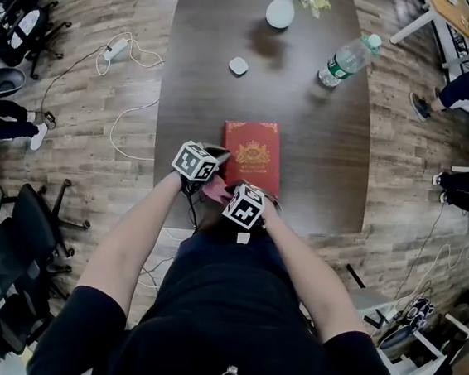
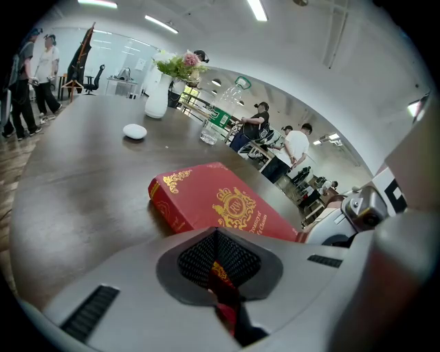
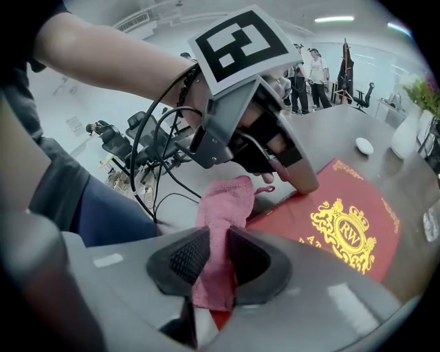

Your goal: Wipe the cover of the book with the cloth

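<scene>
Book (image 1: 253, 153) lies lengthwise away; left tongs (image 2: 218, 265) pinch its corner, right tongs (image 3: 212, 265) clamp cloth (image 3: 223, 206)

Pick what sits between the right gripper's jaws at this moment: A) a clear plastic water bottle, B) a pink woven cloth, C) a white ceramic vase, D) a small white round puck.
B: in the right gripper view, the right gripper has its jaws closed on the pink woven cloth, which runs forward from between the pads towards the red gold-crested book.
</scene>
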`<action>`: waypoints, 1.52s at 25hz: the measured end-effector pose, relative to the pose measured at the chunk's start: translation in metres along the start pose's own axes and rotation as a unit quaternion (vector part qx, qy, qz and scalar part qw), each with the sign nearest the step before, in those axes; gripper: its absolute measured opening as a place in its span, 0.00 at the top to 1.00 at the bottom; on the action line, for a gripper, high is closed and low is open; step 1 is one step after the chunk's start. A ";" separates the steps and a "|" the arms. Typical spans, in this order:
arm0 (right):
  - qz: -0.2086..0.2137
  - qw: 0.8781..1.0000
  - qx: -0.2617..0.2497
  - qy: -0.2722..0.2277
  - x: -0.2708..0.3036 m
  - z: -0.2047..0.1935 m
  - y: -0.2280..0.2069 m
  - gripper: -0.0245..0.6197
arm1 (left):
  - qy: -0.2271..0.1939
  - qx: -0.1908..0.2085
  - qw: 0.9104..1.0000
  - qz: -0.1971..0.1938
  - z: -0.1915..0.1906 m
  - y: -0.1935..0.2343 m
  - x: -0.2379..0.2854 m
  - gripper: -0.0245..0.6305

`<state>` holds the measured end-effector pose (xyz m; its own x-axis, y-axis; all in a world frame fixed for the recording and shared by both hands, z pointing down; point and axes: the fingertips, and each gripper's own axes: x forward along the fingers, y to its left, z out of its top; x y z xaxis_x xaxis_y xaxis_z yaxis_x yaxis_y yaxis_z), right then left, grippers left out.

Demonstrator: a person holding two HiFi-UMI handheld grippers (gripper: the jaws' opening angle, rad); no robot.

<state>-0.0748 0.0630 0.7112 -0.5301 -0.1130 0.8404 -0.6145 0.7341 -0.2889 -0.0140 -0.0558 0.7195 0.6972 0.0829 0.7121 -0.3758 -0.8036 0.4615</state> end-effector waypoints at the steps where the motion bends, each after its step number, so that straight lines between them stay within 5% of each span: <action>1: 0.000 1.000 0.000 0.000 0.000 0.000 0.000 0.81 | 0.000 0.000 1.000 0.000 0.000 0.000 0.000 0.97; 38: -0.059 0.994 0.095 -0.003 -0.065 -0.090 -0.045 0.81 | 0.005 0.009 1.000 0.009 0.002 0.002 0.001 0.97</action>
<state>0.0402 0.0973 0.7111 -0.4505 -0.1958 0.8710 -0.7722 0.5751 -0.2701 -0.0128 -0.0585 0.7200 0.6844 0.0740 0.7253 -0.3766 -0.8160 0.4386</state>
